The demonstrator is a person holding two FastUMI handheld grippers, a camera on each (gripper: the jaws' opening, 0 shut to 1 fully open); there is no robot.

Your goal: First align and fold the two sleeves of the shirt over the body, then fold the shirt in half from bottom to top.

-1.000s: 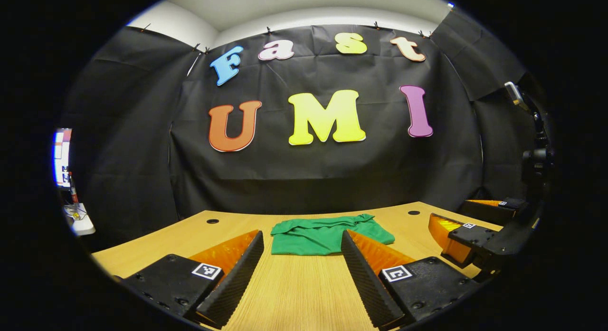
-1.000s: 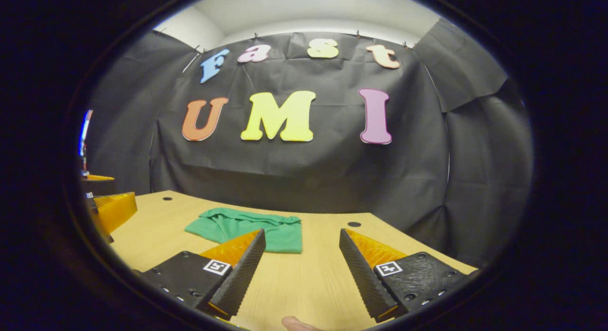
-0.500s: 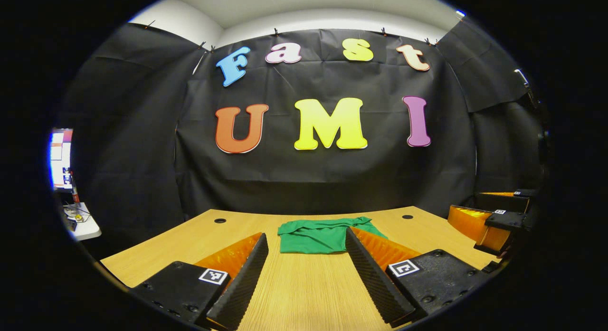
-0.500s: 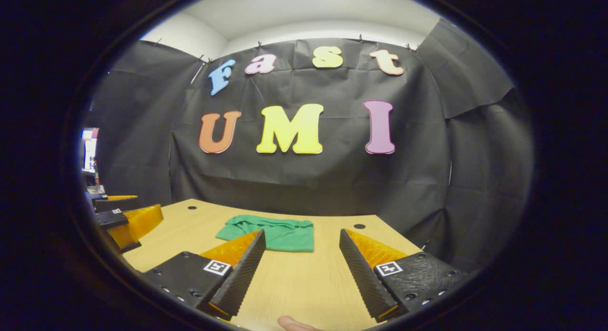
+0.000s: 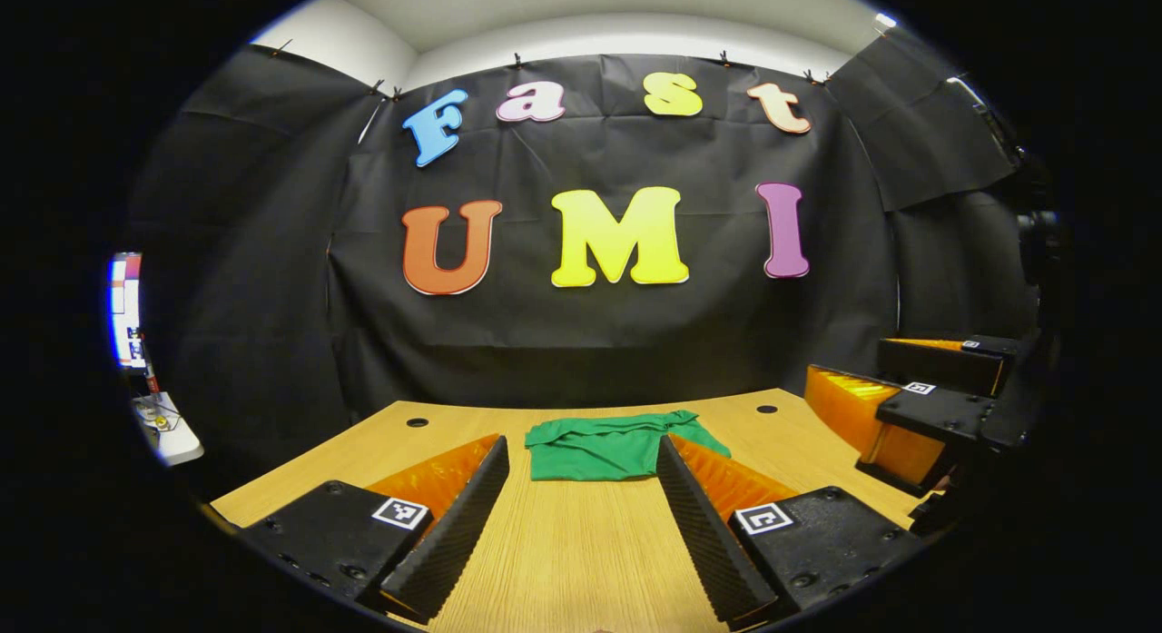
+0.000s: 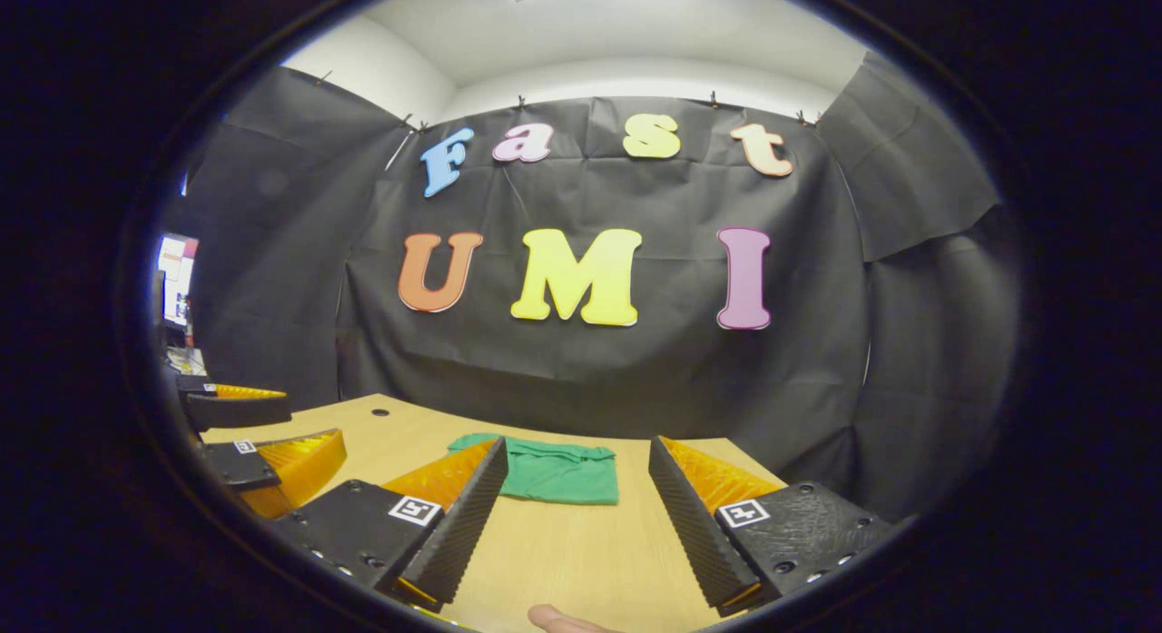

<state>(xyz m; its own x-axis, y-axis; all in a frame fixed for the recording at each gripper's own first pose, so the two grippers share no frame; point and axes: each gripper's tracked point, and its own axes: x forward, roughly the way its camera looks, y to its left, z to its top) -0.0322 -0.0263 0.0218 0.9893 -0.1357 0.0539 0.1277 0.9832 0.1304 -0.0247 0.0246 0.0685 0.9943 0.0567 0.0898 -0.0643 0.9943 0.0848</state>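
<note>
Shirt [image 5: 606, 446] lies folded into a compact green bundle near the far middle of the wooden table [image 5: 563, 551], well apart from both tools. Left gripper [image 5: 581, 488] hovers over the near edge, fingers spread wide and holding nothing. Right gripper [image 6: 574, 488] likewise gapes wide (it also shows at the right of the left gripper view).

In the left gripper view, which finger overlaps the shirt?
The finger on the view's right: its tip hides part of the shirt. The other finger lies clear of it.
</note>
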